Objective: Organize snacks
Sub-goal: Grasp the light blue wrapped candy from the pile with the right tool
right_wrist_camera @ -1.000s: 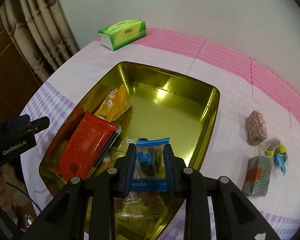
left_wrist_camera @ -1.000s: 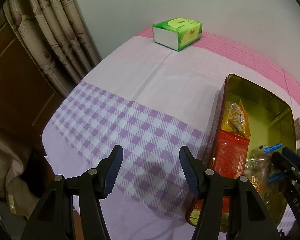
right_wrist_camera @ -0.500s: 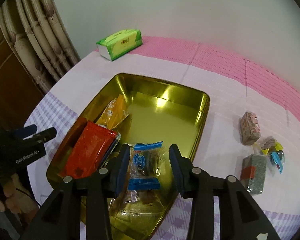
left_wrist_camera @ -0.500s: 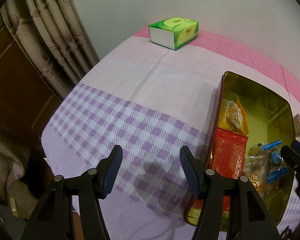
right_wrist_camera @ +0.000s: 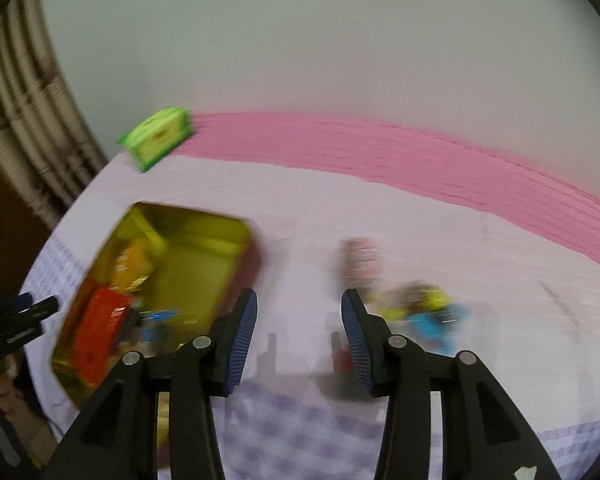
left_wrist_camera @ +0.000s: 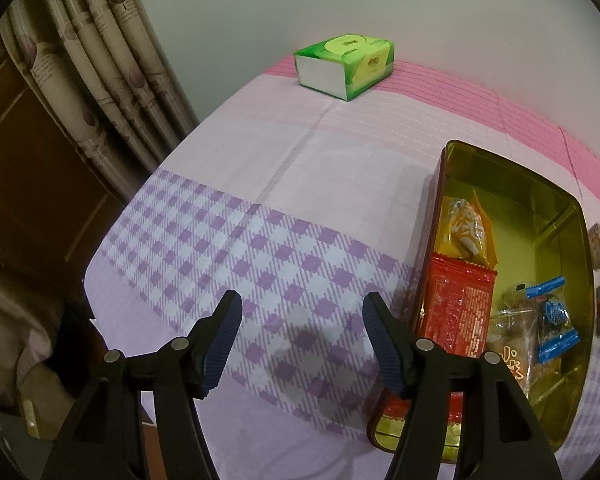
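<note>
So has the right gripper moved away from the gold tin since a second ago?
Yes. The right gripper has swung rightward off the gold tin, which now sits at its left. Its empty jaws are opening over bare cloth, toward the loose snacks.

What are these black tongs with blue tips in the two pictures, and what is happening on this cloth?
They are hand-held grippers, one in each hand of a person; a camera on each looks along its fingers. The left gripper hovers open over the purple-checked tablecloth, holding nothing. Beside it stands a gold metal tin holding an orange packet, a red packet and a blue-ended clear wrapper. The right gripper, opening and empty, points in a blurred view toward loose wrapped snacks on the cloth. A green tissue box sits by the wall.
</note>
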A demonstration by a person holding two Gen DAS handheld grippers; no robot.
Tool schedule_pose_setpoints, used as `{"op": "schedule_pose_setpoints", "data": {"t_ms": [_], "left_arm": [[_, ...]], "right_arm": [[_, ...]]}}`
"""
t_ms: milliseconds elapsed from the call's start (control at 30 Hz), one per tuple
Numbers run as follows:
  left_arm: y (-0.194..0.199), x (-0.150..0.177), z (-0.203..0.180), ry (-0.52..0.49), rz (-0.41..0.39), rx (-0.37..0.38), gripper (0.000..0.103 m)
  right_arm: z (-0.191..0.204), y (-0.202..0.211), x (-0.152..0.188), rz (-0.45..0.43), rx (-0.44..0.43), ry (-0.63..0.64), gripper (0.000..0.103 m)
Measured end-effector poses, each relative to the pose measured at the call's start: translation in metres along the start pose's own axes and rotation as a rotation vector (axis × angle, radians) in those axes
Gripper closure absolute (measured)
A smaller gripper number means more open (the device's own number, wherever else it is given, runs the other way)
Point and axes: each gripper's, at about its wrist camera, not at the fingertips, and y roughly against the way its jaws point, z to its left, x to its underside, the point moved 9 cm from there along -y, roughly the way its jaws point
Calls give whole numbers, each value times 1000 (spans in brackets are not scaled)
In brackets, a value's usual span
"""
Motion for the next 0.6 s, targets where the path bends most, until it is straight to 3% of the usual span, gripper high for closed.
{"op": "schedule_pose_setpoints", "data": {"t_ms": [367,600], "left_arm": [[-2,-1,0,-6,-5,-28,39],[-7,1,1,-8,6,-33,39]], "right_arm": [[-110,-21,-12,68,146,-27,61],[-116,-33,11,112,140,-70,61]]}}
